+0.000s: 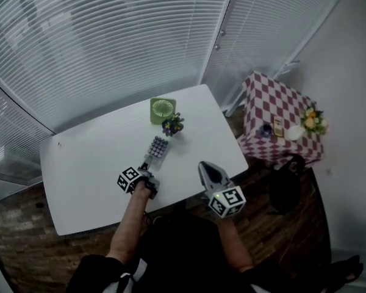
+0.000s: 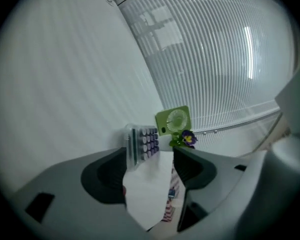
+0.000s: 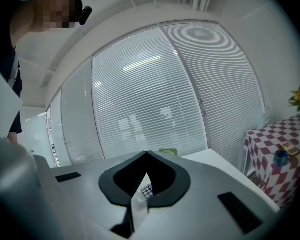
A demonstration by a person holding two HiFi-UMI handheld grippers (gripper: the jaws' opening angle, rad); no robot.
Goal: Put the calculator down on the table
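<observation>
The calculator (image 1: 157, 146) lies flat on the white table (image 1: 91, 157), keys up, and nothing holds it. My left gripper (image 1: 147, 165) hovers just short of its near end. In the left gripper view the calculator (image 2: 143, 144) rests on the table just beyond the tip of the left jaw, and my left gripper (image 2: 150, 156) stands wide open with only bare table between the jaws. My right gripper (image 1: 205, 166) hangs over the table's near right edge. In its own view my right gripper (image 3: 146, 154) is shut and empty, and the calculator (image 3: 146, 190) shows below the tips.
A green desk fan (image 1: 163, 110) and a small purple flower plant (image 1: 172, 125) stand just beyond the calculator. A red-checked side table (image 1: 274, 105) with flowers and a blue cup is at the right, with a black bag (image 1: 287, 191) beside it. Window blinds close the far side.
</observation>
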